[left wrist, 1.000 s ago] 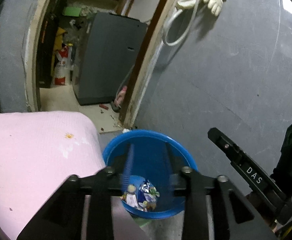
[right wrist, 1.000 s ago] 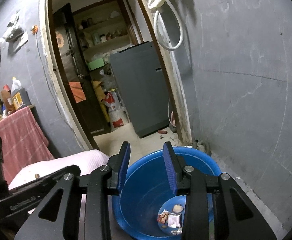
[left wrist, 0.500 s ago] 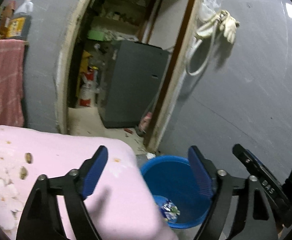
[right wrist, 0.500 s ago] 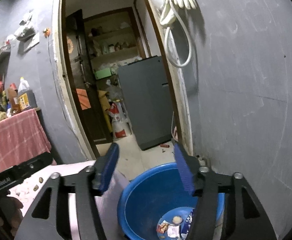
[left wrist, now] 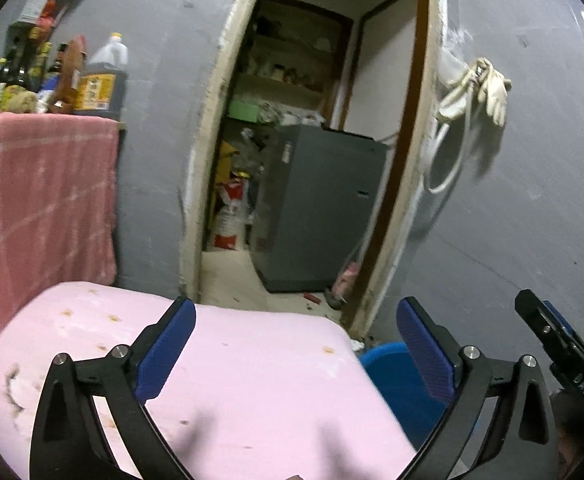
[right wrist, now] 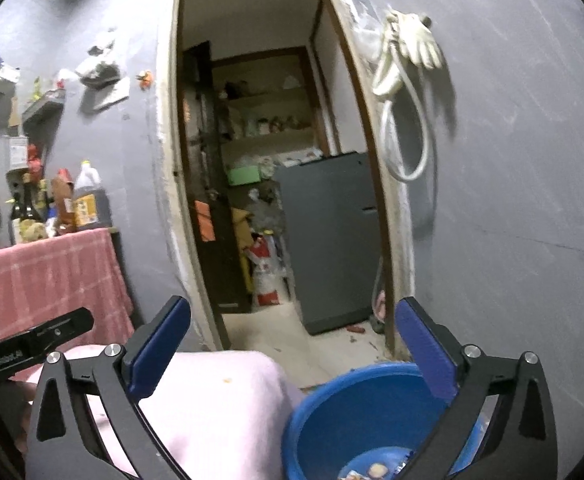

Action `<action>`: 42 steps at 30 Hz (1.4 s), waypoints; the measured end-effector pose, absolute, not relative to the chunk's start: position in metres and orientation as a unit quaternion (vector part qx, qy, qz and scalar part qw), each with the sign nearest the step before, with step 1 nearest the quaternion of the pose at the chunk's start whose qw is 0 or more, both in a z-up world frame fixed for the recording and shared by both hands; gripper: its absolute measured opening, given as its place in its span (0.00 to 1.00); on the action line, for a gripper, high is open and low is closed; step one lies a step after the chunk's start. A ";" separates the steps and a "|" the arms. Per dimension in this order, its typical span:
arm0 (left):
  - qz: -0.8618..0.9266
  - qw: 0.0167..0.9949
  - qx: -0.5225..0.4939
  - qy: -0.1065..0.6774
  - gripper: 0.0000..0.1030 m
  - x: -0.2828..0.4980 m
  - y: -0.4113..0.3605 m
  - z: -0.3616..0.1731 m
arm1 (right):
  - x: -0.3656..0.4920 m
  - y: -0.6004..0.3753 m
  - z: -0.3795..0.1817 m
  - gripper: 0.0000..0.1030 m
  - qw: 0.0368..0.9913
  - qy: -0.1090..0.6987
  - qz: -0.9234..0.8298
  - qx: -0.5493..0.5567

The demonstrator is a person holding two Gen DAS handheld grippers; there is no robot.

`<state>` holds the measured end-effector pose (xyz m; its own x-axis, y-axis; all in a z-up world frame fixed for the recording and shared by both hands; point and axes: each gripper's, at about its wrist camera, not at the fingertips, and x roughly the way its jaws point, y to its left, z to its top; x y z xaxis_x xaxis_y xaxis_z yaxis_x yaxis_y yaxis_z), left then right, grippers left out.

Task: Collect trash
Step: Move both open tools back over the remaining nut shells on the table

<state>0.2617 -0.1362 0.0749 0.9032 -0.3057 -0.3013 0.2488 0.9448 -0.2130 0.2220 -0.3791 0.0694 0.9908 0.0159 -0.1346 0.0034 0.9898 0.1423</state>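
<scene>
1. The pink-covered worktop (left wrist: 252,392) lies just left of the blue basin (right wrist: 356,412).
2. The blue basin holds the trash (right wrist: 376,470) at its bottom.
3. Left gripper (left wrist: 296,356) and right gripper (right wrist: 292,356): jaws opening, spread wide, nothing between them.

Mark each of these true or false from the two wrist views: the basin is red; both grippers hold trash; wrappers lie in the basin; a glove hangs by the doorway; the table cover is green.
1. The basin is red. False: the basin is blue.
2. Both grippers hold trash. False: the left gripper and the right gripper have jaws opening wide with nothing between them.
3. Wrappers lie in the basin. True: wrappers sit at its bottom.
4. A glove hangs by the doorway. True: a pale glove hangs on the grey wall beside the door frame.
5. The table cover is green. False: the cover is pink.
</scene>
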 end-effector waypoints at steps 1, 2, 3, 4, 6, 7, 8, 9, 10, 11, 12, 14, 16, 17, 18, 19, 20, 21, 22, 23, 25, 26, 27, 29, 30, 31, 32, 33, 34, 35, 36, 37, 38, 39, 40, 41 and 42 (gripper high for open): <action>-0.138 0.973 -0.084 0.165 0.96 0.260 -0.131 0.076 | 0.222 -0.375 0.071 1.00 0.995 0.067 0.007 0.069; -0.131 0.975 -0.083 0.161 0.96 0.257 -0.125 0.077 | 0.224 -0.370 0.073 1.00 0.996 0.065 0.011 0.065; -0.126 0.976 -0.082 0.158 0.96 0.258 -0.121 0.078 | 0.224 -0.364 0.074 1.00 0.996 0.063 0.016 0.059; -0.120 0.978 -0.080 0.153 0.96 0.255 -0.116 0.079 | 0.224 -0.359 0.075 1.00 0.996 0.062 0.018 0.055; -0.110 0.980 -0.077 0.146 0.97 0.251 -0.107 0.080 | 0.224 -0.348 0.078 1.00 0.997 0.057 0.025 0.042; -0.103 0.982 -0.076 0.141 0.98 0.248 -0.101 0.080 | 0.224 -0.343 0.079 1.00 0.997 0.054 0.028 0.037; -0.098 0.983 -0.075 0.138 0.98 0.246 -0.097 0.080 | 0.223 -0.338 0.079 1.00 0.998 0.051 0.031 0.034; -0.093 0.984 -0.073 0.135 0.98 0.244 -0.093 0.080 | 0.223 -0.332 0.080 1.00 0.998 0.048 0.035 0.028; -0.088 0.985 -0.071 0.132 0.98 0.242 -0.090 0.081 | 0.222 -0.328 0.080 1.00 0.998 0.046 0.038 0.025; -0.085 0.985 -0.069 0.131 0.98 0.240 -0.086 0.080 | 0.221 -0.324 0.081 1.00 0.998 0.044 0.040 0.021; -0.081 0.986 -0.068 0.129 0.98 0.238 -0.082 0.080 | 0.221 -0.319 0.081 1.00 0.998 0.041 0.044 0.017; -0.073 0.987 -0.068 0.127 0.98 0.234 -0.073 0.080 | 0.220 -0.313 0.082 1.00 0.998 0.037 0.049 0.013; -0.067 0.988 -0.067 0.126 0.98 0.232 -0.067 0.079 | 0.219 -0.306 0.082 1.00 0.998 0.030 0.056 0.009; -0.063 0.988 -0.066 0.125 0.98 0.230 -0.063 0.078 | 0.218 -0.303 0.082 1.00 0.998 0.028 0.060 0.008; -0.059 0.988 -0.065 0.126 0.98 0.229 -0.058 0.078 | 0.218 -0.300 0.083 1.00 0.998 0.026 0.063 0.008; -0.056 0.988 -0.065 0.126 0.98 0.228 -0.054 0.077 | 0.218 -0.297 0.082 1.00 0.997 0.025 0.067 0.008; -0.052 0.988 -0.065 0.127 0.98 0.227 -0.050 0.075 | 0.217 -0.297 0.082 1.00 0.997 0.025 0.069 0.007; -0.049 0.988 -0.065 0.128 0.98 0.227 -0.047 0.074 | 0.218 -0.293 0.082 1.00 0.997 0.026 0.072 0.006; -0.044 0.989 -0.064 0.129 0.98 0.226 -0.043 0.072 | 0.218 -0.291 0.081 1.00 0.997 0.027 0.073 0.004; -0.040 0.988 -0.065 0.131 0.98 0.225 -0.040 0.070 | 0.218 -0.288 0.081 1.00 0.997 0.027 0.074 0.002; -0.033 0.988 -0.065 0.135 0.98 0.224 -0.034 0.067 | 0.219 -0.283 0.079 1.00 0.996 0.029 0.079 -0.001; -0.029 0.988 -0.063 0.138 0.98 0.224 -0.031 0.065 | 0.220 -0.281 0.078 1.00 0.996 0.030 0.081 -0.003; -0.027 0.988 -0.062 0.139 0.98 0.225 -0.029 0.064 | 0.221 -0.279 0.077 1.00 0.996 0.033 0.083 -0.004; -0.022 0.988 -0.058 0.143 0.98 0.224 -0.024 0.060 | 0.222 -0.274 0.074 1.00 0.995 0.037 0.088 -0.006; -0.020 0.988 -0.056 0.145 0.98 0.224 -0.021 0.057 | 0.223 -0.272 0.073 1.00 0.995 0.040 0.092 -0.007; -0.019 0.988 -0.054 0.146 0.98 0.225 -0.019 0.056 | 0.224 -0.270 0.071 1.00 0.995 0.042 0.094 -0.007; -0.016 0.988 -0.052 0.147 0.98 0.225 -0.017 0.054 | 0.226 -0.267 0.070 1.00 0.994 0.046 0.099 -0.010; -0.014 0.988 -0.050 0.149 0.98 0.225 -0.015 0.051 | 0.227 -0.265 0.068 1.00 0.993 0.049 0.102 -0.011; -0.012 0.987 -0.049 0.150 0.98 0.226 -0.013 0.049 | 0.228 -0.263 0.066 1.00 0.993 0.052 0.105 -0.013; -0.010 0.987 -0.048 0.152 0.98 0.227 -0.010 0.047 | 0.230 -0.260 0.064 1.00 0.992 0.056 0.108 -0.013; -0.009 0.987 -0.049 0.153 0.98 0.228 -0.008 0.045 | 0.231 -0.258 0.062 1.00 0.992 0.060 0.111 -0.013; -0.009 0.987 -0.050 0.154 0.98 0.229 -0.007 0.043 | 0.233 -0.255 0.061 1.00 0.991 0.062 0.114 -0.013; -0.009 0.987 -0.051 0.155 0.98 0.231 -0.006 0.041 | 0.234 -0.253 0.060 1.00 0.991 0.064 0.116 -0.014; -0.010 0.986 -0.052 0.156 0.98 0.233 -0.004 0.040 | 0.236 -0.250 0.057 1.00 0.990 0.066 0.121 -0.016; -0.012 0.986 -0.052 0.157 0.98 0.234 -0.003 0.039 | 0.237 -0.248 0.056 1.00 0.990 0.068 0.123 -0.018; -0.014 0.986 -0.053 0.159 0.98 0.237 -0.003 0.037 | 0.239 -0.245 0.054 1.00 0.989 0.069 0.126 -0.022; -0.017 0.985 -0.055 0.161 0.98 0.239 -0.001 0.037 | 0.241 -0.242 0.052 1.00 0.989 0.071 0.131 -0.026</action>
